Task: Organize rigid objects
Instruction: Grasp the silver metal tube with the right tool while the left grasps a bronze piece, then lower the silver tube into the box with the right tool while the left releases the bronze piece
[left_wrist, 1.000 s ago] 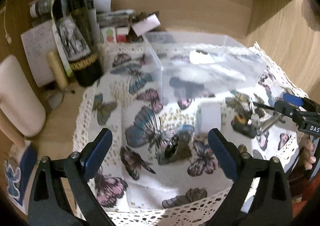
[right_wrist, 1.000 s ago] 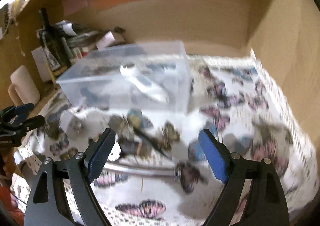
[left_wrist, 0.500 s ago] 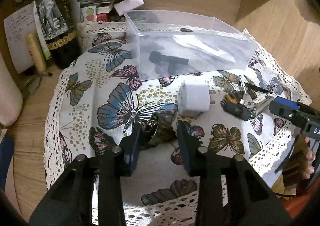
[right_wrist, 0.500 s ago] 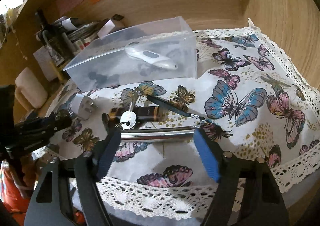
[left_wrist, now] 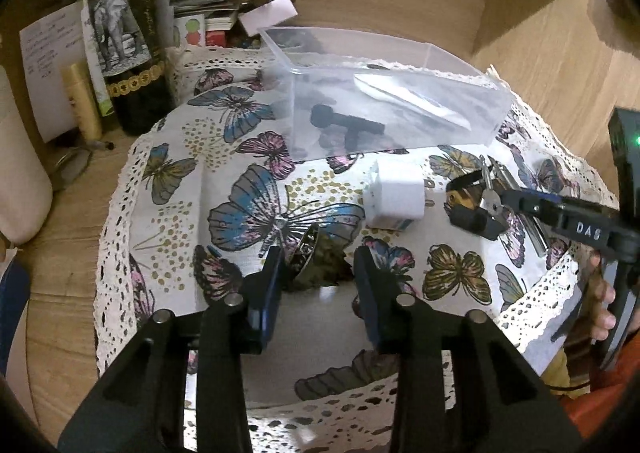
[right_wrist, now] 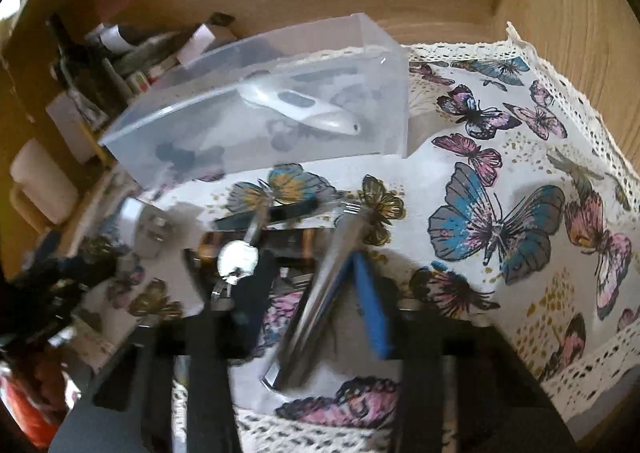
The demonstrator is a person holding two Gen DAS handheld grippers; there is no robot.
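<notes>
A clear plastic box [left_wrist: 384, 109] stands at the back of the butterfly cloth and holds a white device [right_wrist: 300, 107] and a black T-shaped part [left_wrist: 344, 123]. My left gripper [left_wrist: 318, 271] is closed around a small dark metal cup-like object [left_wrist: 316, 261] lying on the cloth. A white plug adapter [left_wrist: 394, 195] lies just beyond it. My right gripper [right_wrist: 310, 281] has closed in around a long silver metal bar [right_wrist: 324, 293], which lies tilted between the fingers. A key bunch with a dark fob [left_wrist: 472, 209] lies next to it.
A wine bottle [left_wrist: 124, 45], papers and small boxes crowd the back left on the wooden desk. Wooden walls close the back and right. The lace edge of the cloth [left_wrist: 320, 425] hangs at the front.
Both grippers went from wide open to nearly closed: the left around the dark metal object, the right around the silver bar, which turned from crosswise to tilted lengthwise.
</notes>
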